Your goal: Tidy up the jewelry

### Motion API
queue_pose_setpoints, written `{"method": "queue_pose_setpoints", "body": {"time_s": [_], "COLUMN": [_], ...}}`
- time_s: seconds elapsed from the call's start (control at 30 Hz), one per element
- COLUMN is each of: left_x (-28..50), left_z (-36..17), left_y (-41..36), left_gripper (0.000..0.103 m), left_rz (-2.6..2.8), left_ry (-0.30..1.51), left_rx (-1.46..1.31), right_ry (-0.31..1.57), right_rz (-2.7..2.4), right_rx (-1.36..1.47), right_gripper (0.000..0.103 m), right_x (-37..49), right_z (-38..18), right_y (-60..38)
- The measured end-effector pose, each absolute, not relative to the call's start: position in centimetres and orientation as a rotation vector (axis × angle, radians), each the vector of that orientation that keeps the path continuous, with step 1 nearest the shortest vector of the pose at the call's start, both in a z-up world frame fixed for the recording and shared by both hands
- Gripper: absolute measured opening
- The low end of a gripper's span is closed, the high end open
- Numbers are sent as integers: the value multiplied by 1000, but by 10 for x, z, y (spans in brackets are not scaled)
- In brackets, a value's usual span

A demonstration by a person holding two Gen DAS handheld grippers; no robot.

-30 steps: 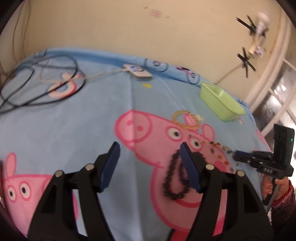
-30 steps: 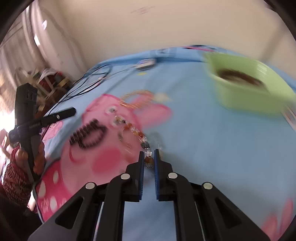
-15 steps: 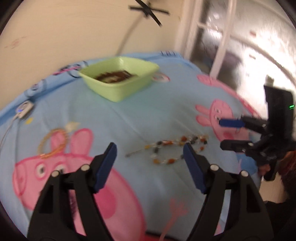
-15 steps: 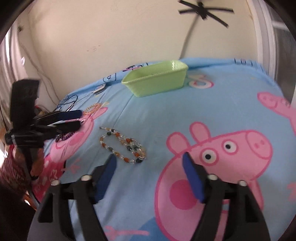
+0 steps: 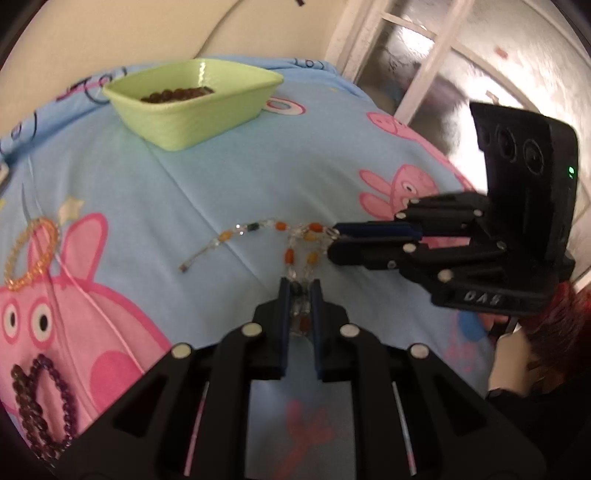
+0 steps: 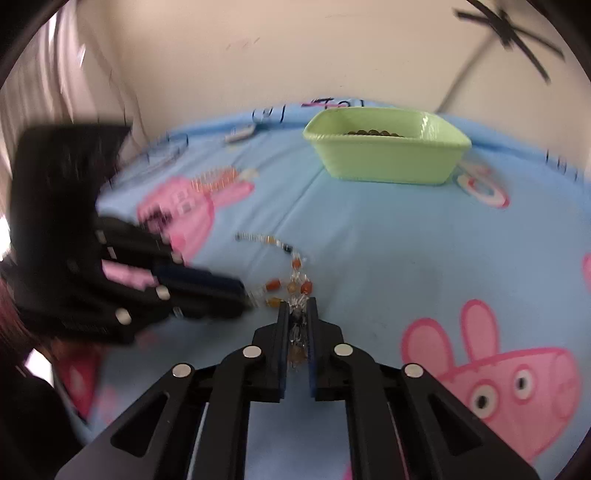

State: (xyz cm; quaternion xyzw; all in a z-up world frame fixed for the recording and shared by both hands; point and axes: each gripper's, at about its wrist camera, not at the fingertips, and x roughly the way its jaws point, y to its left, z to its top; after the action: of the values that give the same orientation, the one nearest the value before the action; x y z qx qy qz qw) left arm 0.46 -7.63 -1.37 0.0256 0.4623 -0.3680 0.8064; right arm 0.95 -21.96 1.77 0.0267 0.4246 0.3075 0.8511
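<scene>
Both the left tongs (image 5: 298, 291) and right tongs (image 6: 297, 308) pinch the bead necklace (image 5: 258, 236), apparently mid-strand, its loose tail trailing toward the green bowl (image 5: 192, 107) well beyond.

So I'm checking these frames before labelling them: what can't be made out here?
- Left gripper, right wrist view: smeared by motion blur.
- Green tray contents, both views: mostly behind its wall.
- Purple bracelet, left wrist view: cut by the edge.
- Gold bracelet, right wrist view: blurred.

Sheet (image 5: 207, 177): blue with pink cartoon pigs, spread under everything I see.
Wall (image 6: 258, 55): cream, behind the sheet's far edge.
Window (image 5: 436, 62): white-framed, frosted, at my right.
Tape (image 6: 513, 33): black strips crossed on the wall.
</scene>
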Motion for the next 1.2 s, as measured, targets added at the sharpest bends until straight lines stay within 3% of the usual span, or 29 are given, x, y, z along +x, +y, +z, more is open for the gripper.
{"method": "queue_pose_setpoints", "body": {"time_s": [0.2, 0.53, 0.77, 0.87, 0.93, 1.1, 1.13, 1.17, 1.2], "left_x": [18, 92, 155, 182, 183, 138, 124, 113, 106], "left_z": [27, 131, 91, 50, 40, 56, 58, 56, 54], "left_y": [-66, -79, -73, -75, -70, -32, -27, -28, -32], "left_gripper": [10, 10, 10, 10, 10, 10, 12, 22, 39], "left_rz": [-827, -773, -624, -578, -583, -630, -649, -657, -659], "left_ry": [919, 664, 697, 874, 920, 821, 803, 805, 812], "left_rx": [-56, -58, -103, -124, -147, -224, -221, -203, -185], "right_ry": [799, 545, 621, 736, 746, 659, 665, 687, 703], "right_rz": [761, 727, 621, 501, 487, 683, 687, 681, 666], "right_rx": [384, 331, 389, 324, 333, 335, 320, 295, 287], "right_gripper": [0, 0, 0, 0, 0, 0, 0, 6, 9], "right_x": [34, 110, 167, 183, 176, 116, 110, 103, 102], "right_z": [55, 154, 105, 67, 60, 68, 65, 56, 50], "right_y": [-240, -231, -238, -232, -236, -252, -253, -254, -255]}}
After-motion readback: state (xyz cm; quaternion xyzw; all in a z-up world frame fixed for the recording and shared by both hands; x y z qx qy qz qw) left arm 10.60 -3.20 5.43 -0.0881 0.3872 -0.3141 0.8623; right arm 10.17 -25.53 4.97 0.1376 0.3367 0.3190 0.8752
